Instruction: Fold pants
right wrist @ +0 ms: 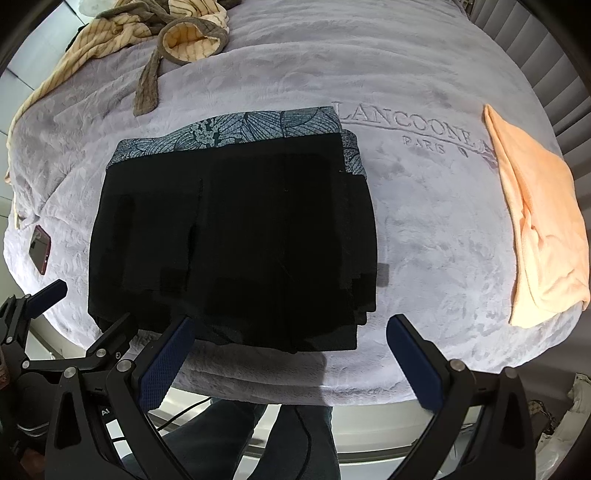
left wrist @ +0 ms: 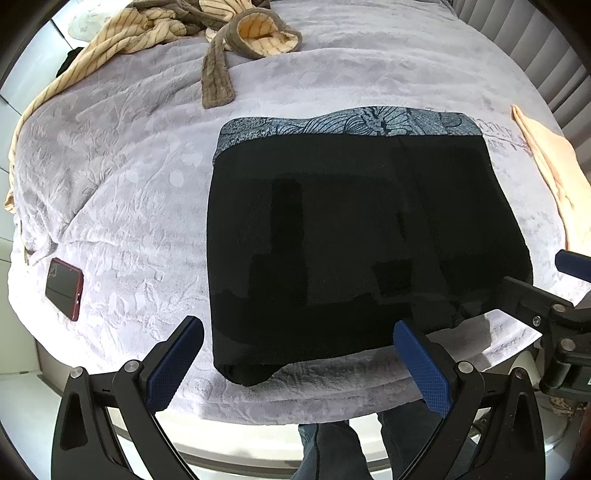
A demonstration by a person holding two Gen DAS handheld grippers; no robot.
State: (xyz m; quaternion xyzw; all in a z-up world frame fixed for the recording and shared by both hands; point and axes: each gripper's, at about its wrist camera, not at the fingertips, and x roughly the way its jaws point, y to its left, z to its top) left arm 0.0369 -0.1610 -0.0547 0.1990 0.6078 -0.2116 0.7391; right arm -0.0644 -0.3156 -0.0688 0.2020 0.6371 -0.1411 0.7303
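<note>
The black pants (left wrist: 351, 240) lie folded into a compact rectangle on the grey blanket, with a blue leaf-patterned waistband (left wrist: 347, 123) at the far edge. They also show in the right wrist view (right wrist: 236, 240). My left gripper (left wrist: 295, 332) is open and empty, just above the near edge of the pants. My right gripper (right wrist: 291, 332) is open and empty at the pants' near right corner. The right gripper shows at the right edge of the left wrist view (left wrist: 546, 288); the left gripper shows at the lower left of the right wrist view (right wrist: 77, 306).
A red phone (left wrist: 64, 288) lies on the grey blanket (left wrist: 140, 184) to the left. A peach towel (right wrist: 539, 229) lies to the right. A striped beige and brown robe (left wrist: 177, 29) is heaped at the far left. The bed's near edge is just below the grippers.
</note>
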